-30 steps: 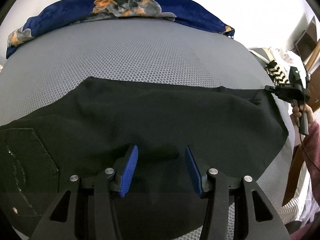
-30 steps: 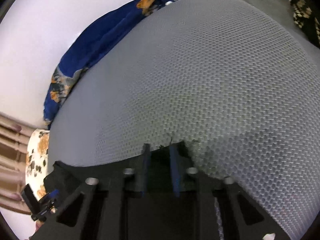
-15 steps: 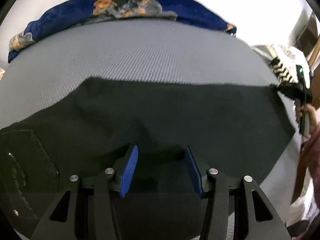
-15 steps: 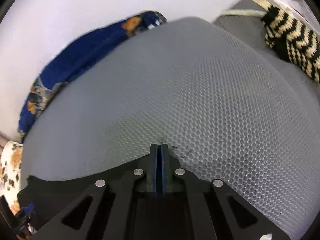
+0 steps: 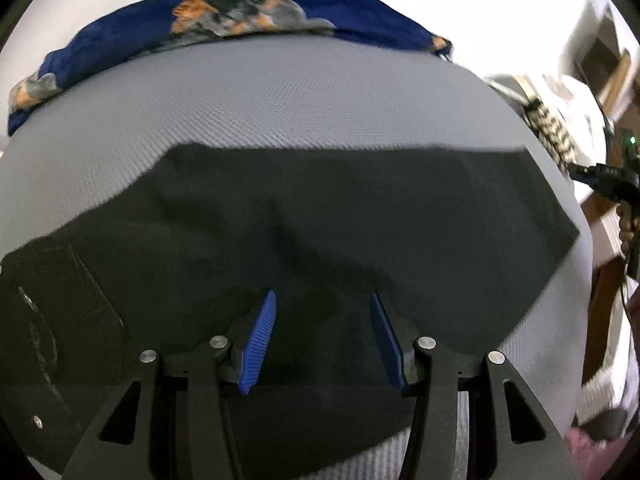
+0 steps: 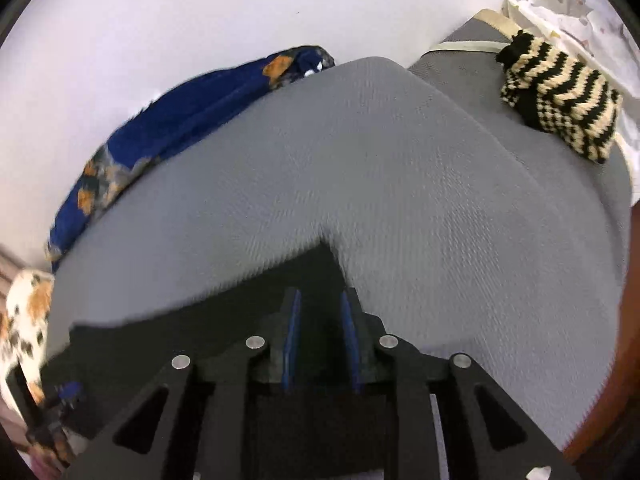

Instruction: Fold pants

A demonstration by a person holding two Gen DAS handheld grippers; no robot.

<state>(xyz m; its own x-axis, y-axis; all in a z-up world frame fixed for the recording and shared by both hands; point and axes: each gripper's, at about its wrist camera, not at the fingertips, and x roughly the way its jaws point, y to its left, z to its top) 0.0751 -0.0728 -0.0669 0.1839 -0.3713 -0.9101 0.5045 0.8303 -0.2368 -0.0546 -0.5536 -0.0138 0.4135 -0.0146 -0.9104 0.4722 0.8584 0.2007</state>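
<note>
Black pants (image 5: 320,216) lie spread flat on a grey mesh bed cover (image 5: 280,92), with a back pocket at the lower left. My left gripper (image 5: 322,300) is open, its blue pads just above the near part of the cloth. My right gripper (image 6: 319,300) is open over the far right corner of the pants (image 6: 280,276); the corner lies flat on the cover. The right gripper also shows in the left wrist view (image 5: 600,178), just past the pants' right edge.
A blue blanket with orange and grey print (image 5: 240,12) lies along the far edge by the white wall. A black-and-cream striped knit item (image 6: 560,92) sits on the grey cover at the right. Wooden furniture (image 5: 600,304) stands beyond the right edge.
My right gripper was shut on the pants' corner half a second ago; now it is open, has drawn back, and the corner lies flat. The left gripper has stayed open and still.
</note>
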